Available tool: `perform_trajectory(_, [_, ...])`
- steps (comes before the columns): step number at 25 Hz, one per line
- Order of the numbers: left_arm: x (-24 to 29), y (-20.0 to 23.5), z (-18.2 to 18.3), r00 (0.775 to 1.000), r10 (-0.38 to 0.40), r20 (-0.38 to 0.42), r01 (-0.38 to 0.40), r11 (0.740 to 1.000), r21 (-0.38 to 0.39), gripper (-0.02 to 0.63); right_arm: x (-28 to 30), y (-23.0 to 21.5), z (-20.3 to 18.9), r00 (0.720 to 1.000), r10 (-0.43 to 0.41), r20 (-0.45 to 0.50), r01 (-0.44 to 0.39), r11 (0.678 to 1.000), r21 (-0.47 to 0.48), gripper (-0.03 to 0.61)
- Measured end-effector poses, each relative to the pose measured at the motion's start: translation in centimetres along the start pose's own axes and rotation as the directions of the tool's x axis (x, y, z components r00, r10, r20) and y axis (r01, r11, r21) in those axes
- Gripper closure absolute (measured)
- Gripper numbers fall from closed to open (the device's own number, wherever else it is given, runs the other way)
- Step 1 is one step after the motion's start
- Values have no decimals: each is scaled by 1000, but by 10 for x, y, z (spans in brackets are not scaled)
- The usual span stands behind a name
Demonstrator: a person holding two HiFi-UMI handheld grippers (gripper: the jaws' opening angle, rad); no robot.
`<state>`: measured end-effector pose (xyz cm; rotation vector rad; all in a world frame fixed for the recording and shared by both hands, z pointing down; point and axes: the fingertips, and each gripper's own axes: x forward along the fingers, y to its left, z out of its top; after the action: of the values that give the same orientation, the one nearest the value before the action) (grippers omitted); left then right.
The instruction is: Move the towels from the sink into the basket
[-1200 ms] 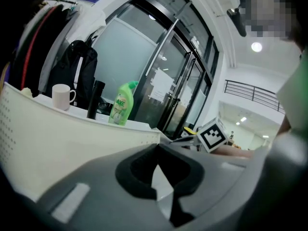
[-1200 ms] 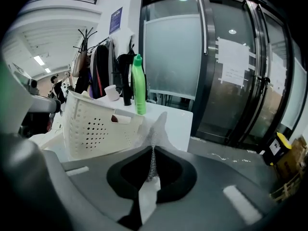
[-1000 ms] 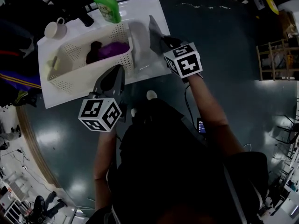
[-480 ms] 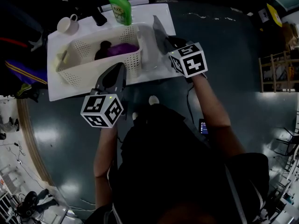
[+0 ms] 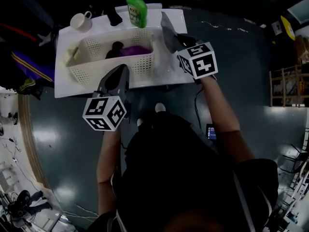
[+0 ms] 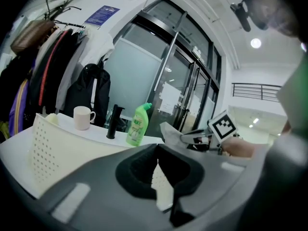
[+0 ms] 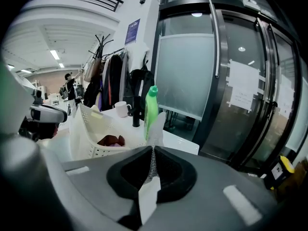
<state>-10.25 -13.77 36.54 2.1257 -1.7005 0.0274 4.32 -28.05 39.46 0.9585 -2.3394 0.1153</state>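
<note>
— What's over there, from where you stand?
— A white rectangular surface [image 5: 87,88], and on it a white perforated plastic basket [image 5: 142,66] that covers its left and middle part.
— And the two claws?
— The left claw [image 5: 120,71] hangs over the near edge, just in front of the basket. Its jaws are pressed together with nothing between them. The right claw [image 5: 175,43] is over the right end of the surface, just beside the basket. Its jaws are clamped on a grey cloth towel [image 5: 167,32], which stands up beyond the tips.
— Does the grey one touch the surface?
— I can't tell from here.
— Anything inside the basket?
— A purple towel [image 5: 137,50] and a dark brown towel [image 5: 115,49], side by side in its right half, the brown one on the left.
— Smaller things?
— A green plastic bottle [image 5: 136,8] stands upright behind the basket. Left of it along the far edge are a black tap [image 5: 113,16] and then a white mug [image 5: 81,21].
</note>
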Motion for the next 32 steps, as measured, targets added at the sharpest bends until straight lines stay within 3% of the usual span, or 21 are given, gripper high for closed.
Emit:
perform_trajectory(17, [-47, 42, 9, 989, 133, 63, -131, 991, -40, 607, 19, 51, 65, 993, 87, 84, -77, 990, -121, 569])
perform_trajectory(32, [-85, 75, 12, 968, 234, 91, -228, 971, -78, 607, 42, 113, 91, 974, 219, 63, -202, 957, -207, 569])
